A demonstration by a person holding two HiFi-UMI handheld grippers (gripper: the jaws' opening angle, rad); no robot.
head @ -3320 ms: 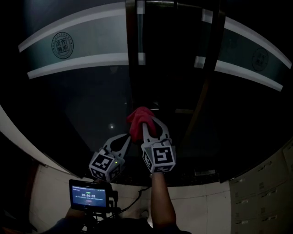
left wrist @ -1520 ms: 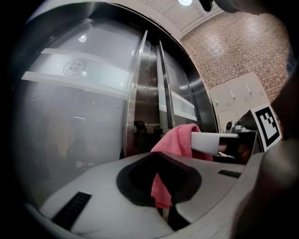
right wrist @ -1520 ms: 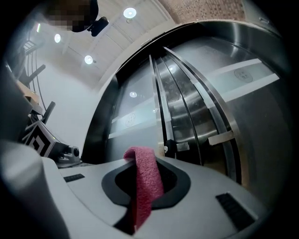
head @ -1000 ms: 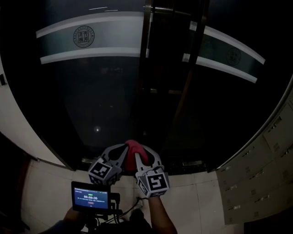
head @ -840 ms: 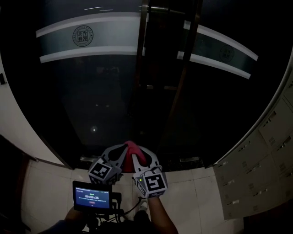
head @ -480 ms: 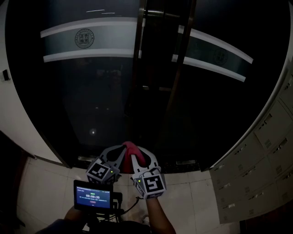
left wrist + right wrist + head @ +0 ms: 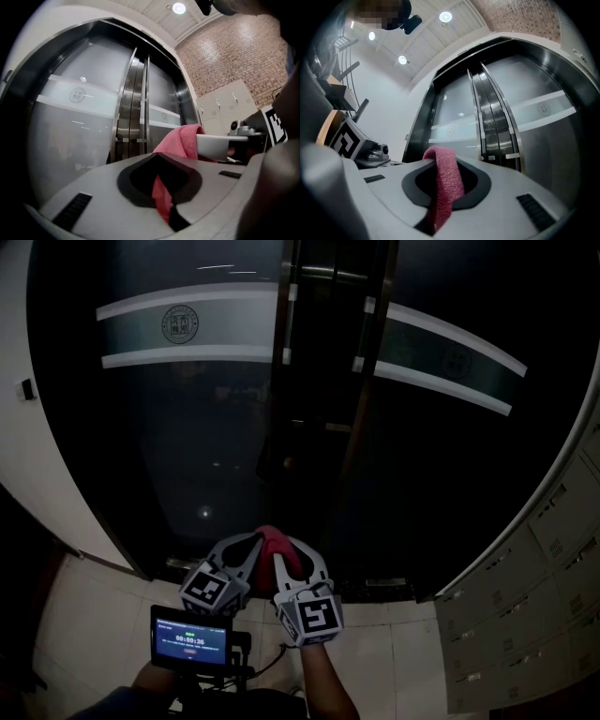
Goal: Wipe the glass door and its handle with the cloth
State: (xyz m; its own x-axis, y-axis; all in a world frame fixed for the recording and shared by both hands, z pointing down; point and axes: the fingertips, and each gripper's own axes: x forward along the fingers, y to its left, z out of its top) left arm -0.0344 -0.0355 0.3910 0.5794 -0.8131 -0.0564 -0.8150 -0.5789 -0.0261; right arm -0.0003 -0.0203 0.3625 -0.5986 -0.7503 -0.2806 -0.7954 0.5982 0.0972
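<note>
A red cloth [image 7: 276, 547] hangs between both grippers, low in the head view, in front of the bottom of the dark glass door [image 7: 187, 456]. My left gripper [image 7: 251, 547] is shut on a fold of the cloth [image 7: 161, 201], and more cloth [image 7: 183, 140] drapes over the other gripper's finger. The right gripper [image 7: 285, 554] is shut on the cloth [image 7: 446, 180] too. Both grippers stand apart from the glass. Two vertical handles [image 7: 287, 324] [image 7: 362, 334] run along the door's middle seam, also seen as steel bars [image 7: 133, 117] [image 7: 497, 126].
A small lit monitor [image 7: 190, 641] sits below the grippers above the pale tiled floor [image 7: 84, 615]. Grey lockers [image 7: 525, 615] line the right side. A white wall [image 7: 14, 381] with a switch stands at the left. A brick wall [image 7: 234, 51] rises at the right.
The grippers and cloth have come down and away from the glass since the earliest frame. Over the last second they stay together while the view drifts slightly.
</note>
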